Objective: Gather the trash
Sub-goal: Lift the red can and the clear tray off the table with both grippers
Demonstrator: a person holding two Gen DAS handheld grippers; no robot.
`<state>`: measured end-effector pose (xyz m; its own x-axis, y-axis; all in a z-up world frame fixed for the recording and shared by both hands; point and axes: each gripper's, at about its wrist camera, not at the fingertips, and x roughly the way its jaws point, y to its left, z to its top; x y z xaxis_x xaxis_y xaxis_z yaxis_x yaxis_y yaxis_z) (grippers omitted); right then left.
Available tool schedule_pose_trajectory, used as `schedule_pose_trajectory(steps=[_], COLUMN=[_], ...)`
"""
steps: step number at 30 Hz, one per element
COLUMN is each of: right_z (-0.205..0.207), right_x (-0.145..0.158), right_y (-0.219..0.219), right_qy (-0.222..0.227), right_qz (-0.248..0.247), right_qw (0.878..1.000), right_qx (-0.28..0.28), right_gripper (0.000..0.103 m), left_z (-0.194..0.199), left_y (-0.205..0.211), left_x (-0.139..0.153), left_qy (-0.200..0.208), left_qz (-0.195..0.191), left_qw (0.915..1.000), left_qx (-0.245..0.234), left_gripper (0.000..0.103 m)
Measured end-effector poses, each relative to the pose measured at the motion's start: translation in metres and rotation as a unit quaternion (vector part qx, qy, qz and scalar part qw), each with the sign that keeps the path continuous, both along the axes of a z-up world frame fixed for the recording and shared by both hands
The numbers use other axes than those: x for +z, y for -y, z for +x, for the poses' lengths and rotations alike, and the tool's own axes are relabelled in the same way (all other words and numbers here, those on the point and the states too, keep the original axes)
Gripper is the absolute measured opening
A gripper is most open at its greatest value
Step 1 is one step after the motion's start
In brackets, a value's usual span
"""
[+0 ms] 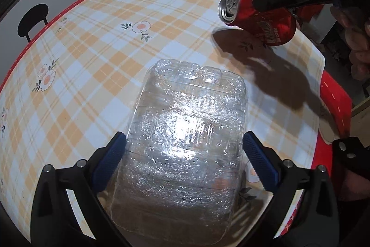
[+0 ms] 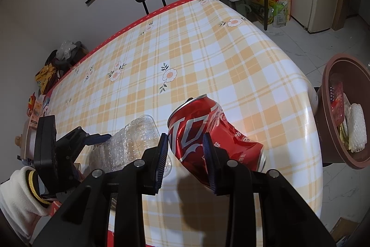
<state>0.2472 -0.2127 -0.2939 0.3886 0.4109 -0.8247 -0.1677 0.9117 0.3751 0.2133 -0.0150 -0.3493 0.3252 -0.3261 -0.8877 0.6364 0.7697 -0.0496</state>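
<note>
Clear tray loose, red can clamped

Clear plastic tray lies on my checked table, between the wide-apart fingers of my left gripper; whether the pads touch it, I cannot tell. Further right, my right gripper is clamped on the dented red can. A brown bin stands just off the table's right edge.

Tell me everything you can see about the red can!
The red can is a dented, crumpled metal drink can with silver and white lettering and a silver top whose opening is punched in. It is tilted, lifted off the checked tablecloth with its shadow below. The right tool is shut on it, blue pads pressing its crushed sides. Nothing else touches it; the clear plastic container sits apart.
</note>
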Motion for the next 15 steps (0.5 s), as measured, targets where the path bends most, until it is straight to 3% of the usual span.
schedule_pose_trajectory(steps=[6, 15], right_z=[0.000, 0.002], right_x=[0.000, 0.006], right_y=[0.000, -0.004], right_qy=[0.000, 0.002], right_qz=[0.000, 0.020], right_qw=[1.000, 1.000], right_qx=[0.000, 0.011], right_gripper=[0.032, 0.027], left_z=[-0.005, -0.017], left_y=[-0.002, -0.023], left_x=[0.002, 0.025], left_qy=[0.002, -0.004], left_qz=[-0.012, -0.087], left_qw=[0.9999, 0.9942], left_qx=[0.006, 0.062], left_gripper=[0.097, 0.096])
